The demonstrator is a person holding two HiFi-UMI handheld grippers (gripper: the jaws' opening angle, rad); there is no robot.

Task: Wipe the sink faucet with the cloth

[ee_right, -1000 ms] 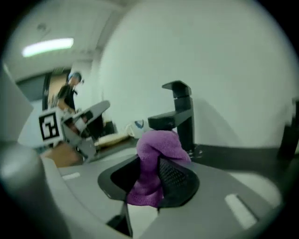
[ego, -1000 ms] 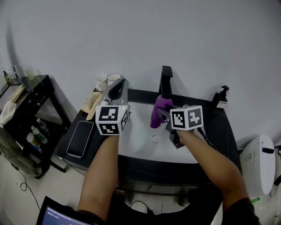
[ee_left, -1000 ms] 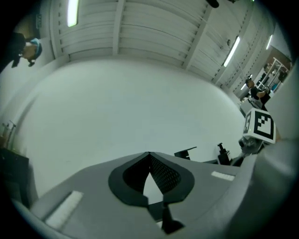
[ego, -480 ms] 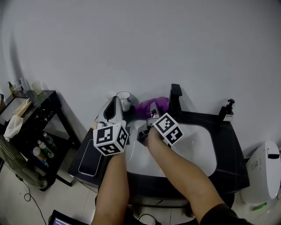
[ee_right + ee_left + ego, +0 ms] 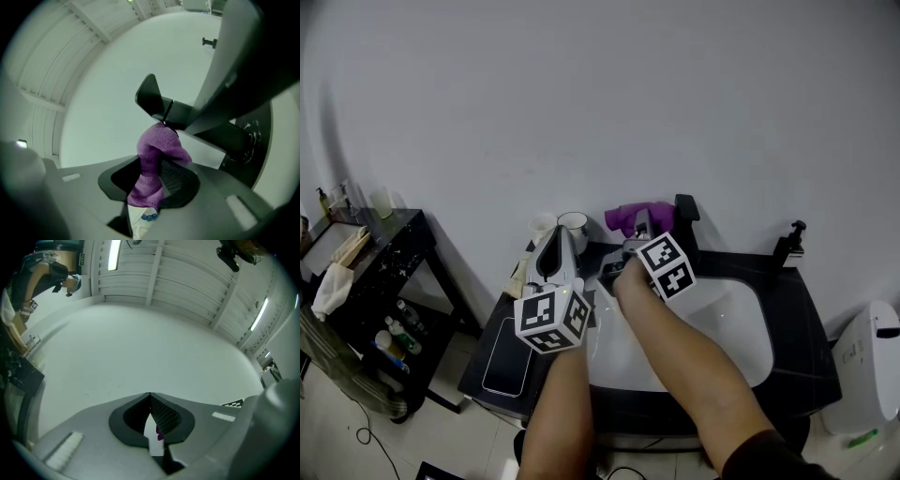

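- My right hand-held gripper [image 5: 641, 225] is clamped on the purple cloth [image 5: 627, 216]. In the right gripper view the cloth [image 5: 152, 166] fills the gap between the jaws and its upper fold touches the black faucet [image 5: 161, 107].
- My left hand-held gripper [image 5: 555, 238] hovers over the left edge of the sink. In the left gripper view its [image 5: 150, 397] jaw tips meet with nothing held, and only a thin slit shows behind them.
- The faucet [image 5: 685, 218] stands at the back of the white sink [image 5: 741, 328], just right of the cloth, with my right forearm crossing the basin in front of it.
- On the black tabletop [image 5: 811, 323] I count one dark phone [image 5: 504, 354] lying flat at the left, two cups [image 5: 573, 223] side by side behind the left hand-held gripper, and one black pump bottle [image 5: 788, 246] at the far right.
- A black side rack [image 5: 389, 248] stands left of the tabletop with several bottles [image 5: 394, 333] on its lower shelf. Their labels are too small for me to read.
- A white appliance [image 5: 862, 366] sits at the right edge.
- Each hand-held gripper's cube carries black-and-white square markers. I can read no lettering.
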